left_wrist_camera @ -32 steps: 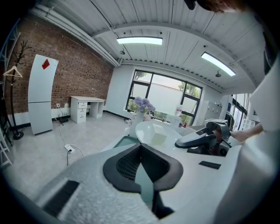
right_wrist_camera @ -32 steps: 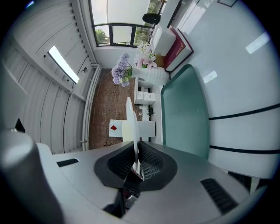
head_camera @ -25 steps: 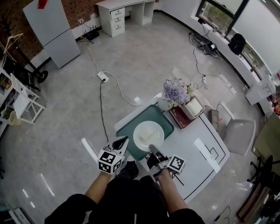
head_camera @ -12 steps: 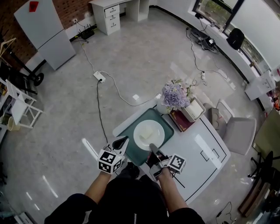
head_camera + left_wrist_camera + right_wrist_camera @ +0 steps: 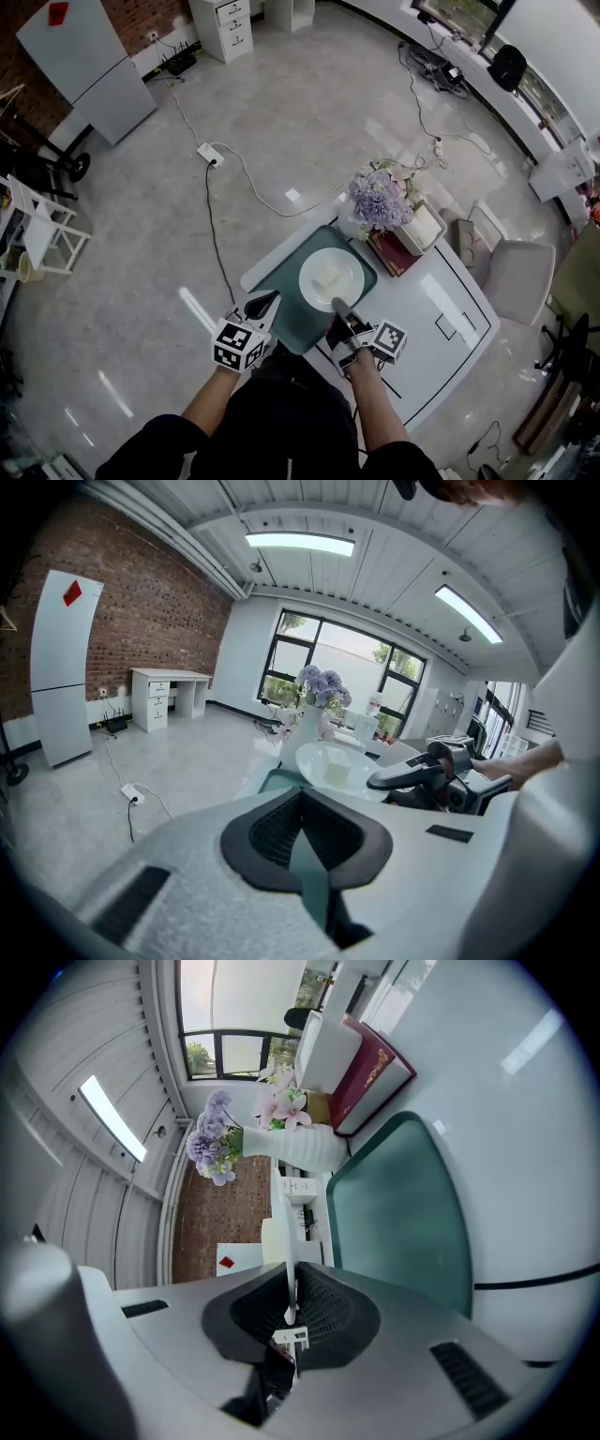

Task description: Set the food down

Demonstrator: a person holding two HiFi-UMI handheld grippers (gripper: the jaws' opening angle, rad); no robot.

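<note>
Two grips: both closed.
Changed: plate (image 5: 348, 271) with food block (image 5: 325, 277) now nearer the flower vase (image 5: 380, 202); set-down looks near, release pending.
Right hand-held gripper (image 5: 289, 1312): pinched shut on plate rim, side away from vase.
Left hand-held gripper (image 5: 302, 841): clamped on teal mat (image 5: 292, 314) edge, away from vase.

Tray (image 5: 286, 281) is laid on the near-left part of the table (image 5: 441, 328). Plate (image 5: 352, 267) is located over the tray, with the food block (image 5: 327, 277) on it. Plate's near rim is clamped in the right gripper (image 5: 339, 309); tray's near-left edge is clamped in the left gripper (image 5: 270, 300). Vase of flowers (image 5: 380, 199) is placed just behind the tray. Book (image 5: 394, 255) and box (image 5: 422, 225) are set right of the vase. Chair (image 5: 516, 277) is stood right of the table. Power strip (image 5: 210, 155) is left on the floor well behind it.
</note>
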